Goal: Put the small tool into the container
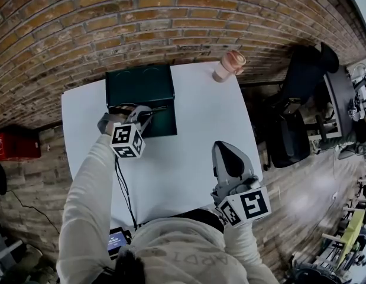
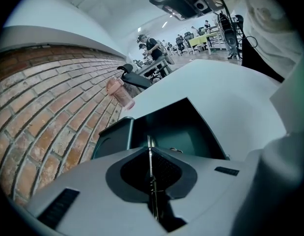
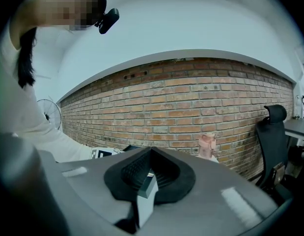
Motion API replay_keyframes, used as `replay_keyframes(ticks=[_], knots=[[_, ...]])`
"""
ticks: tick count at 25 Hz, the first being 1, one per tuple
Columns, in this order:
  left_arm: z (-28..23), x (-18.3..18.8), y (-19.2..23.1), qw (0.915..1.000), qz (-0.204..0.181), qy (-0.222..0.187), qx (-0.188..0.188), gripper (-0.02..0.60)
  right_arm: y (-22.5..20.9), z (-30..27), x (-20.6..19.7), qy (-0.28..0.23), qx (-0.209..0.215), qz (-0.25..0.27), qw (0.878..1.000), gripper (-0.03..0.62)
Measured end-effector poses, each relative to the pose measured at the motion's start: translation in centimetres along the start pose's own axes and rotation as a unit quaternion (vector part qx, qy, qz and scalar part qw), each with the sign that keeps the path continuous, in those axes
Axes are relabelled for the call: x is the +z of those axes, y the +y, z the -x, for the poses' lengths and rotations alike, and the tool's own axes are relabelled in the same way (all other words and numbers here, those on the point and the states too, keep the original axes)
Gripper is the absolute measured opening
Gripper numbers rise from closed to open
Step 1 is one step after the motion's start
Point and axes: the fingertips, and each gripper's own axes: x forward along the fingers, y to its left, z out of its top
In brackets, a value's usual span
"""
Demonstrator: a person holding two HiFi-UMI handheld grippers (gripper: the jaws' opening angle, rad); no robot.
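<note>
The dark green open container point(image 1: 141, 86) stands at the table's far left, near the brick wall. My left gripper point(image 1: 145, 113) hovers over its front edge, shut on a thin metal tool point(image 1: 157, 109) that sticks out to the right above the box. In the left gripper view the tool point(image 2: 151, 171) is pinched between the pads of the left gripper point(image 2: 149, 149), and its tip pokes out over the container's open inside point(image 2: 191, 127). My right gripper point(image 1: 221, 147) hangs over the table's near right, away from the box. Its jaws point(image 3: 152, 150) meet at the tips and hold nothing.
A pink cup point(image 1: 229, 67) stands at the far right corner of the white table point(image 1: 194, 152), also seen as a pink cup point(image 2: 120, 93) near the wall. A black office chair point(image 1: 301, 81) stands right of the table. A cable runs off the near edge.
</note>
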Motion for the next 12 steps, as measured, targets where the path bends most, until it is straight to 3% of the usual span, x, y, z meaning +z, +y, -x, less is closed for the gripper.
replay_keyframes(ticks=[10,12], knots=[[-0.33,-0.05,-0.18,0.9997,0.023,0.000,0.004,0.023,-0.13,0.42,-0.21,0.002,-0.004,-0.002,1.000,0.011],[-0.51,-0.32,-0.63,0.9996,0.026,0.008,-0.007,0.049,-0.11,0.56,-0.29,0.003,-0.006,-0.003,1.000,0.011]])
